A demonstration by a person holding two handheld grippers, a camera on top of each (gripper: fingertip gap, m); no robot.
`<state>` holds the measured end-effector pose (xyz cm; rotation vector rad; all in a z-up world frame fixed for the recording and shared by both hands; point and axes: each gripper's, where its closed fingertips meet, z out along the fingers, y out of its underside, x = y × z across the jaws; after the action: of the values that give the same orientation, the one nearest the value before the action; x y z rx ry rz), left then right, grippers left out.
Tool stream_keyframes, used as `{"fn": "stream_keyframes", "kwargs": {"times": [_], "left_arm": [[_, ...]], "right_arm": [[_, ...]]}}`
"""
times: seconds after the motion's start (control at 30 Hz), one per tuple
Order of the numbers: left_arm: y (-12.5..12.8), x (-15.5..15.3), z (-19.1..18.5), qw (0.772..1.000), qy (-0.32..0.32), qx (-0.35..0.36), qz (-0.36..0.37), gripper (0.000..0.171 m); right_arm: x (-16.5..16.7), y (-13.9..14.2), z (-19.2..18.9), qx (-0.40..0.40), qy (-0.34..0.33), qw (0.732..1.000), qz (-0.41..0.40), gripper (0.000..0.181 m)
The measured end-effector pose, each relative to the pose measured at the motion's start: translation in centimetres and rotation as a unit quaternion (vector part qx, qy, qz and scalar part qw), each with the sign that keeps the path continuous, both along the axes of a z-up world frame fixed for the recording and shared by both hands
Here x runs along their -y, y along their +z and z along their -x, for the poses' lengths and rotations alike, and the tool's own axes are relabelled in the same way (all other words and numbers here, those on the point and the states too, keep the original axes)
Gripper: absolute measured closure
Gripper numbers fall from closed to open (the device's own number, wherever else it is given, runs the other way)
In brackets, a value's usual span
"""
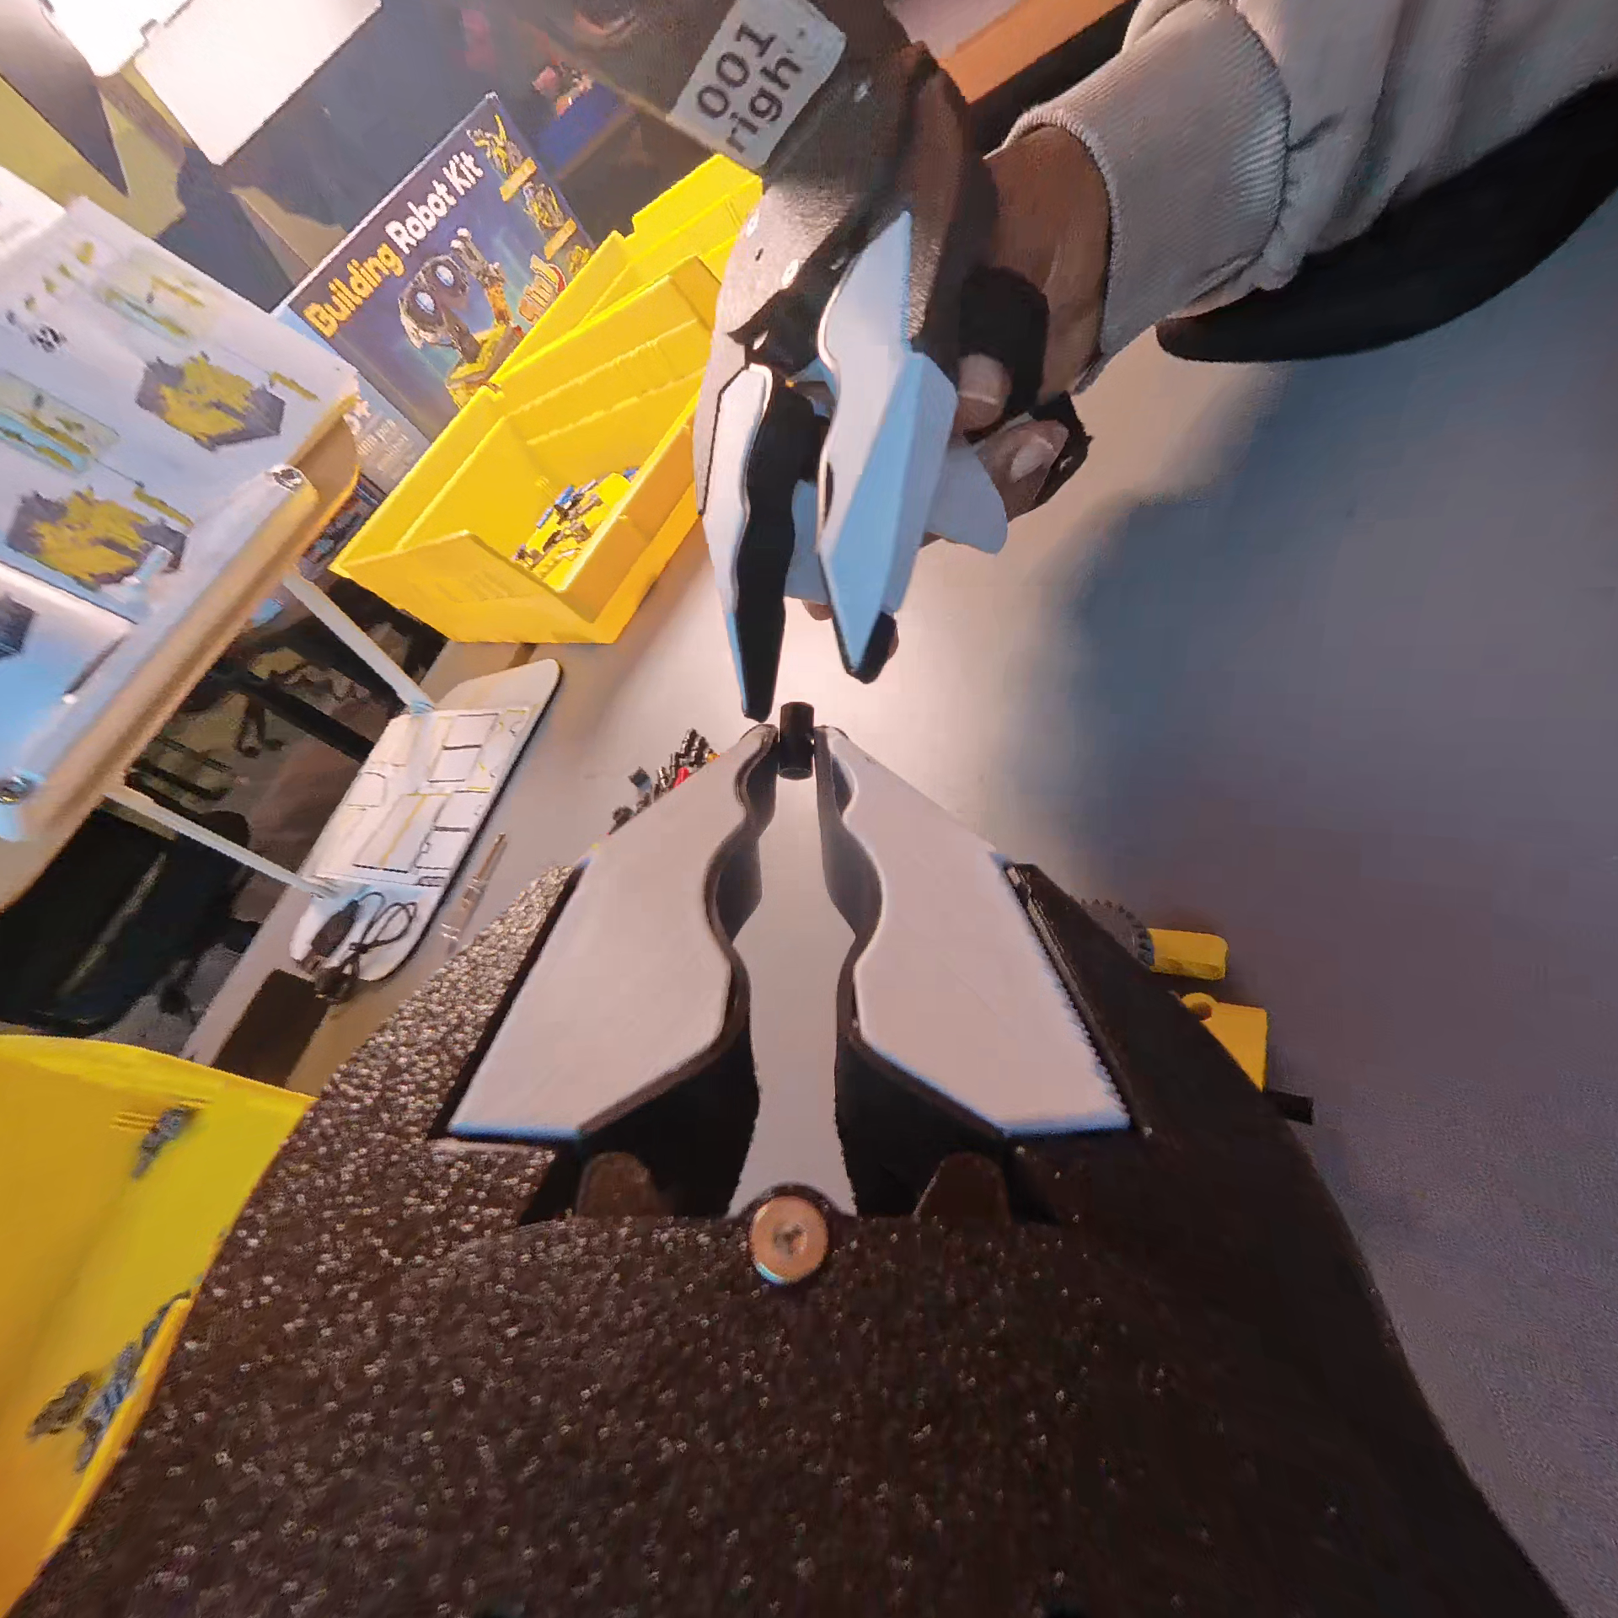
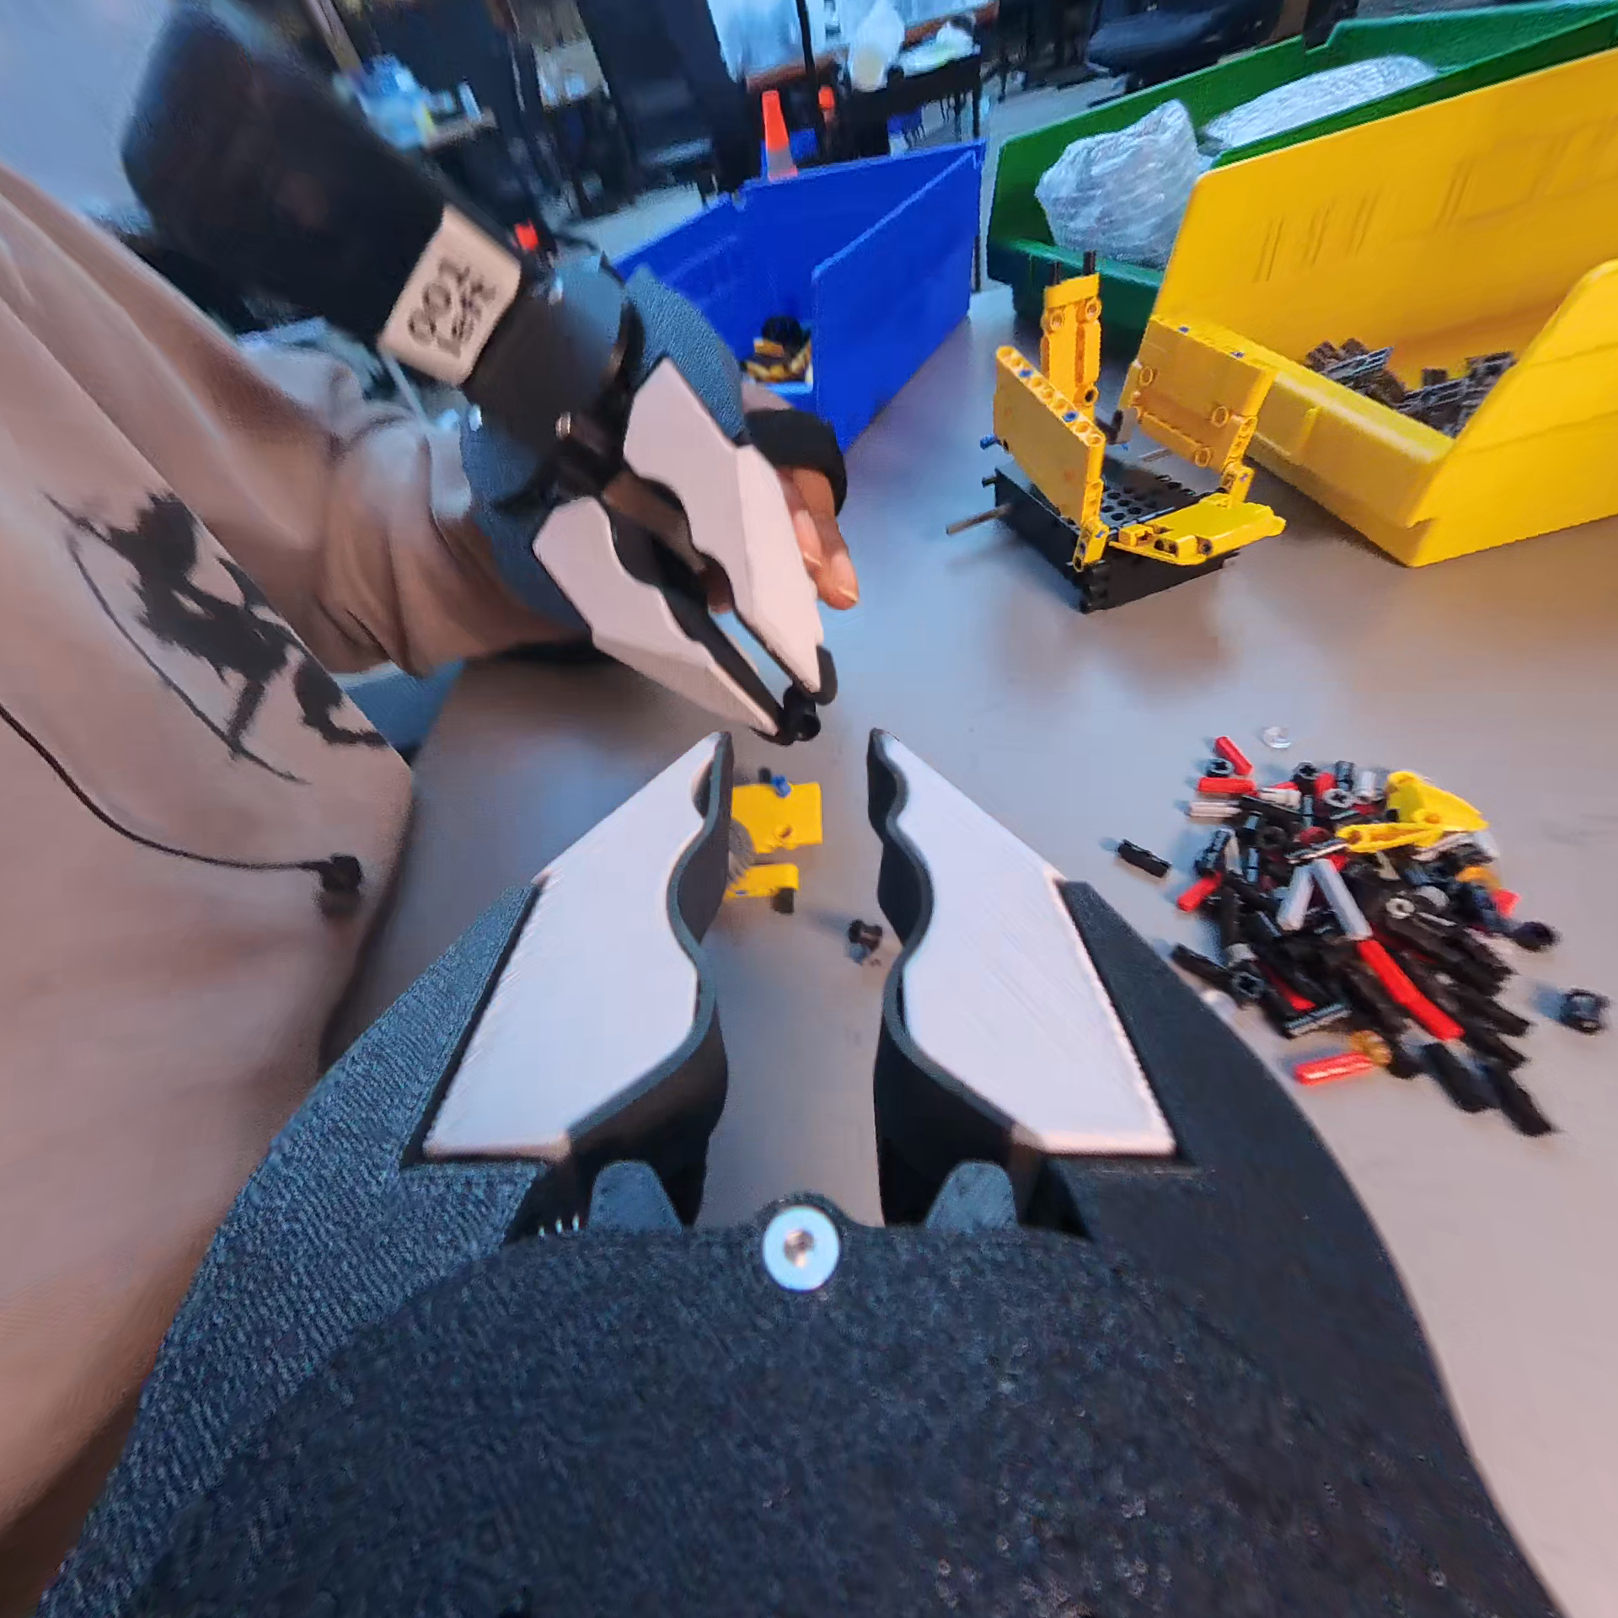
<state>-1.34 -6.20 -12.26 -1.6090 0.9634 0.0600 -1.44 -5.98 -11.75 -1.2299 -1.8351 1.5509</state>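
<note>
Your left gripper has its fingers clamped on a small black pin at the very tips, held above the desk. Your right gripper sits w/ fingers apart, nothing between them, tips just beside the pin; from the right wrist view the pin shows pinched in the left gripper's tips. Below the right gripper, on the desk: two small yellow pieces and a loose black bit. To its right, a pile of black, red & grey pins. Farther back, a part-built yellow-and-black model, next to a yellow bin; blue bin and green bin behind.
</note>
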Motion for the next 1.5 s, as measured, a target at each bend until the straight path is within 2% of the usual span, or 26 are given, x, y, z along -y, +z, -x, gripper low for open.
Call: {"fn": "stream_keyframes", "kwargs": {"times": [0.13, 0.3, 0.4, 0.47, 0.53, 0.6, 0.63, 0.7, 0.77, 0.83, 0.93, 1.0, 1.07, 1.13, 1.2, 1.33, 1.43, 1.5], "left_arm": [[0.0, 0.0, -0.2, 0.999, 0.004, -0.035, -0.024, 0.165], [-0.1, 0.0, -0.2, 0.999, 0.005, -0.032, -0.018, 0.165], [0.1, 0.0, -0.2, 1.0, 0.005, -0.002, -0.011, 0.164], [0.4, -0.2, 0.0, 0.998, 0.006, 0.053, 0.017, 0.154], [1.0, -0.4, 0.6, 0.992, 0.013, 0.116, 0.04, 0.148], [1.3, -0.6, 1.2, 0.982, 0.018, 0.174, 0.066, 0.141], [1.3, -0.7, 1.5, 0.976, 0.02, 0.2, 0.082, 0.138], [1.2, -0.9, 1.8, 0.967, 0.022, 0.232, 0.102, 0.135], [0.8, -1.0, 2.0, 0.965, 0.029, 0.236, 0.114, 0.134], [0.3, -1.1, 1.8, 0.966, 0.029, 0.226, 0.119, 0.133], [-0.3, -1.2, 1.7, 0.969, 0.03, 0.212, 0.126, 0.131], [-0.5, -1.1, 1.7, 0.969, 0.03, 0.209, 0.129, 0.131], [-0.3, -1.1, 1.7, 0.969, 0.028, 0.21, 0.127, 0.131], [-0.2, -1.0, 1.7, 0.969, 0.029, 0.209, 0.126, 0.13], [0.1, -1.0, 1.8, 0.97, 0.029, 0.207, 0.121, 0.13], [0.3, -1.0, 2.0, 0.971, 0.032, 0.206, 0.116, 0.13], [-0.1, -1.1, 2.2, 0.969, 0.035, 0.211, 0.125, 0.13], [-0.6, -1.1, 2.2, 0.966, 0.036, 0.217, 0.14, 0.13]], "right_arm": [[0.8, 0.3, 0.3, 0.009, 0.01, 0.997, 0.08, 0.155], [0.8, 0.0, 0.6, 0.016, 0.007, 0.995, 0.103, 0.169], [0.4, 0.2, 0.6, 0.013, 0.006, 0.995, 0.097, 0.174], [-0.8, 0.6, 0.6, -0.004, -0.015, 0.997, 0.07, 0.174], [-3.9, 1.9, 0.8, -0.035, -0.069, 0.996, 0.04, 0.174], [-10.3, 3.6, 0.8, -0.067, -0.176, 0.982, -0.028, 0.174], [-14.3, 4.3, 0.3, -0.079, -0.243, 0.963, -0.081, 0.174], [-22.7, 5.2, -1.8, -0.076, -0.372, 0.908, -0.175, 0.174], [-29.4, 4.3, -4.6, -0.04, -0.461, 0.856, -0.232, 0.174], [-33.6, 2.5, -6.8, 0.0, -0.514, 0.823, -0.241, 0.174], [-35.8, 0.1, -8.8, 0.043, -0.551, 0.799, -0.236, 0.174], [-35.9, 0.2, -9.5, 0.043, -0.562, 0.789, -0.243, 0.172], [-35.5, 1.3, -9.7, 0.02, -0.565, 0.792, -0.23, 0.167], [-34.5, 2.5, -9.4, -0.011, -0.554, 0.805, -0.213, 0.162], [-32.3, 2.9, -8.1, -0.038, -0.515, 0.834, -0.195, 0.161], [-22.0, 0.9, -3.2, -0.027, -0.312, 0.936, -0.162, 0.155], [-13.6, -1.4, -0.6, -0.008, -0.161, 0.97, -0.184, 0.148], [-8.8, -3.1, 0.1, 0.02, -0.069, 0.978, -0.198, 0.139]]}}
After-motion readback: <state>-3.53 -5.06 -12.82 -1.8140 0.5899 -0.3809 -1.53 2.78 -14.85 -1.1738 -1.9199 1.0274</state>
